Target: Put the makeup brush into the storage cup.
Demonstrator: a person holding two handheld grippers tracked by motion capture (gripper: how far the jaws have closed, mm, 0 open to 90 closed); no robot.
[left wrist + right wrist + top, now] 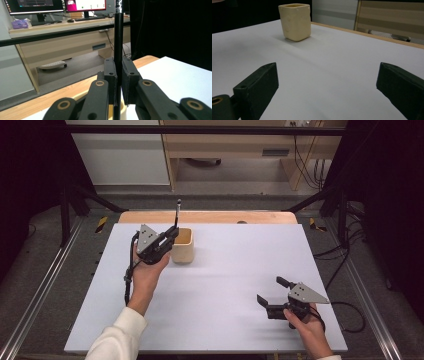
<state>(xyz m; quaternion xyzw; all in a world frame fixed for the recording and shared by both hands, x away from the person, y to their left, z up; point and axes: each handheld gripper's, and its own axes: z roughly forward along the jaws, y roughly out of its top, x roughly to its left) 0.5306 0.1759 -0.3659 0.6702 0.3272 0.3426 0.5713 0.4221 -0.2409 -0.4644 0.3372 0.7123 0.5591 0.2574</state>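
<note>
The left claw (172, 234) pinches a thin black pen (177, 212) upright, its pads pressed flat against the shaft on both sides, as the left gripper view shows. The pen stands just above the near-left rim of the cup (182, 246), a pale, square-sided pot on the white bench (240, 270) toward its far left; whether the pen's lower end is inside the cup or just over it I cannot tell. The pen looks stiff, light and smooth, so it may swivel or slide between the pads if held loosely; the grip sits on the lower part of the shaft, which leaves a long free end above, with its pale tip (118, 3) at the top. A hold nearer the middle would probably steady it better. The cup looks like glazed ceramic, rigid, fairly weighty and breakable, and probably won't tip under a light touch from the pen. The right claw (272, 292) rests well to the right of the cup and nearer the person, its jaws spread wide with nothing between them.
</note>
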